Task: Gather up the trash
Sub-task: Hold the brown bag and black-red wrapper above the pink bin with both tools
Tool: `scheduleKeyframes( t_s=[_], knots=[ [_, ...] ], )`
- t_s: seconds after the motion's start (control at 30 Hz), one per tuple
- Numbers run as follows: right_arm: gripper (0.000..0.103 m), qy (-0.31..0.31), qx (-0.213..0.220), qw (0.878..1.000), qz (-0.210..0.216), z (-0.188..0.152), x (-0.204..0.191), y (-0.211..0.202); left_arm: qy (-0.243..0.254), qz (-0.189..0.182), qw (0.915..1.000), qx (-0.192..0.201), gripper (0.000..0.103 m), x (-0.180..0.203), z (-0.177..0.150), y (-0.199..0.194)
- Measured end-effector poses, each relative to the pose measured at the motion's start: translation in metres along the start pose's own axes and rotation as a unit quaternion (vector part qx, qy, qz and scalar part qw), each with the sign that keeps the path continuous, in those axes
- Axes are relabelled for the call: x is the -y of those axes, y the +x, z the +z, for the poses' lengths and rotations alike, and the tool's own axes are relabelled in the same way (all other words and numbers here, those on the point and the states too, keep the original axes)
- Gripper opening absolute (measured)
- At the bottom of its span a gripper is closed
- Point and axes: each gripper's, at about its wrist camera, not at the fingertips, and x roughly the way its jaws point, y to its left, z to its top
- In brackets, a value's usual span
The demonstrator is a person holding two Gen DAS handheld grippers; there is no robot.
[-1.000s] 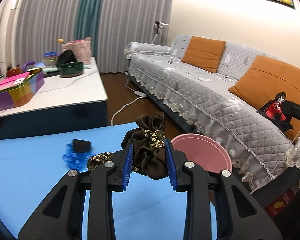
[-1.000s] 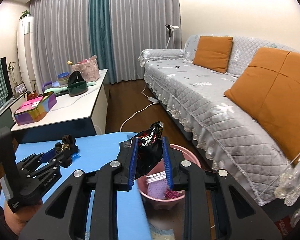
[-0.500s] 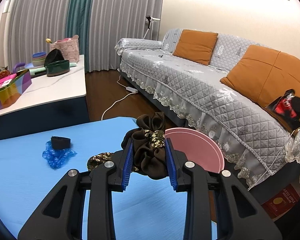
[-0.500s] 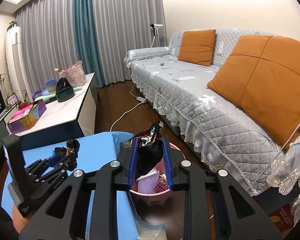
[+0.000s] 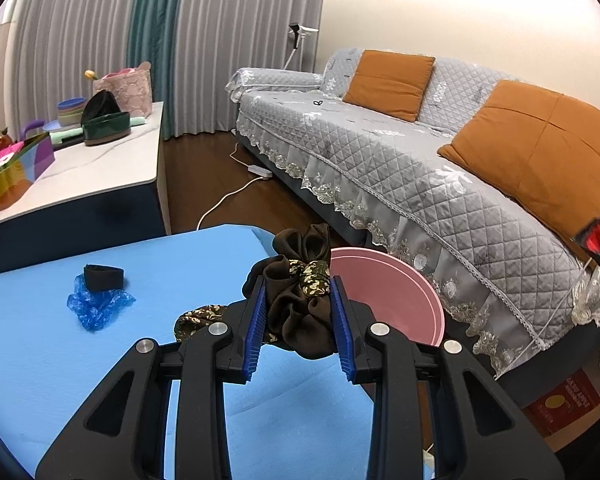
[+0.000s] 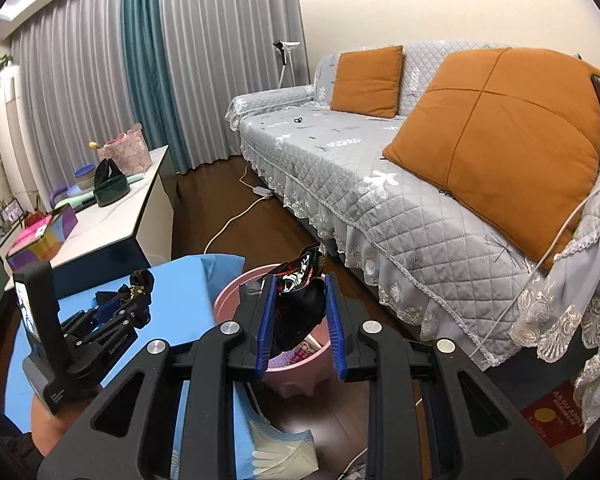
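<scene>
**Pink bin now under your right tongs, both loads ready to drop**

Pink plastic is what matters: the round pink plastic bin (image 6: 300,364) sits on the floor directly beneath and just ahead of your right tongs (image 6: 300,320), with earlier scraps visible at its bottom. A second ago the bin lay lower and more off to the side past these tongs; you have carried them across, and the view has rolled a little, so the load hangs over the bin's mouth.

Your right tongs are pinching a crumpled black foil snack wrapper with red and white print (image 6: 302,300), the blue pads pressed against both its sides. Their gap has not altered over the last second, so the grip looks firm.

Your left tongs (image 5: 299,320) are pinching a bunched dark brown fabric scrunchie with a gold-patterned band (image 5: 300,300), also with an unchanged gap. They have drifted toward the bin, whose rim (image 5: 420,280) now shows just to the right of the pads. They hang above the edge of the blue-covered table (image 5: 40,360), not yet over the bin.

Left of these tongs, well apart from them on the table, a crumpled blue plastic film (image 5: 96,304) lies with a black elastic band (image 5: 103,277) resting on it.

By my reading, the wrapper can be released as soon as you part the right tongs. The scrunchie needs a little more travel to the right first, or it may catch the rim. The film and band remain for another pass.
</scene>
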Motion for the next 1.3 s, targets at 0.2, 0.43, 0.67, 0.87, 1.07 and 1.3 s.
scheduleKeyframes(
  t_s=[0.2,0.43,0.67,0.87,1.07,1.3],
  knots=[
    [0.025,-0.003,0.007,1.0,0.007,0.0,-0.005,-0.009,-0.002,0.005,1.0,0.005,0.031,-0.003,0.005,0.002],
    [0.025,0.003,0.003,1.0,0.008,0.004,-0.007,-0.012,0.02,0.016,0.9996,0.011,0.031,-0.003,0.005,-0.001],
    [0.025,-0.004,0.001,1.0,0.01,0.005,-0.013,-0.01,0.029,0.026,0.9992,0.008,0.031,-0.009,0.007,-0.004],
    [0.025,-0.013,0.001,1.0,0.009,0.004,-0.016,-0.011,0.028,0.028,0.9992,0.001,0.031,-0.012,0.006,-0.002],
    [0.025,-0.01,0.002,1.0,0.006,0.006,-0.015,-0.015,0.035,0.022,0.9991,0.002,0.031,-0.007,0.005,-0.003],
    [0.025,-0.006,0.007,1.0,0.01,0.007,-0.017,-0.02,0.043,0.023,0.9988,0.004,0.031,-0.003,0.004,-0.004]
  ],
)
